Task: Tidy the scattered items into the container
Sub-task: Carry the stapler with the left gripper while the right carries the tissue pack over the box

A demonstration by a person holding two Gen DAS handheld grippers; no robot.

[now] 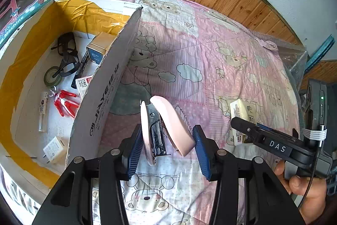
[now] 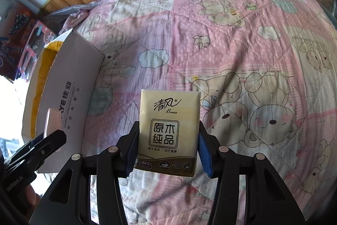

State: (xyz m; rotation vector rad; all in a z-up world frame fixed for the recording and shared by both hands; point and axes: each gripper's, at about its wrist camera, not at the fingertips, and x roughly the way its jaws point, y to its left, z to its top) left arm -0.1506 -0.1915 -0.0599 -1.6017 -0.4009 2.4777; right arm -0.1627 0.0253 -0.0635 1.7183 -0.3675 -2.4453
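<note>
While both tongs are loaded, two items are carried above the quilt (image 2: 242,52) beside the box (image 1: 105,85). The left gripper (image 1: 167,141) is closed on a pink stapler (image 1: 166,130), whose base and curved top are pressed by the blue pads (image 1: 134,149) from either side, the metal magazine being seen between them. The right gripper (image 2: 167,142) is closed on a tissue pack (image 2: 168,132), which is held upright by its two long edges, label toward the camera.

The stapler is judged stiff and fairly heavy for its size, with smooth plastic shells that could slide on the ribbed pads. It is hinged and sprung, so a squeeze across top and base may be taken up by the spring; a hold across its flat sides would probably be steadier. The pack is judged light and soft: its film wrapper is slick, and the tissue inside gives under pressure, so a moderate pinch at mid-height is thought enough. Neither item is considered fragile, and a short drop into the box should do no harm.

Inside the box, a tape roll (image 1: 52,77), a red figure (image 1: 65,102), a charger (image 1: 53,149) and a small tin (image 1: 99,50) are seen lying on the floor. The stapler is held just beside the box's near wall, the pack farther off to the right.
</note>
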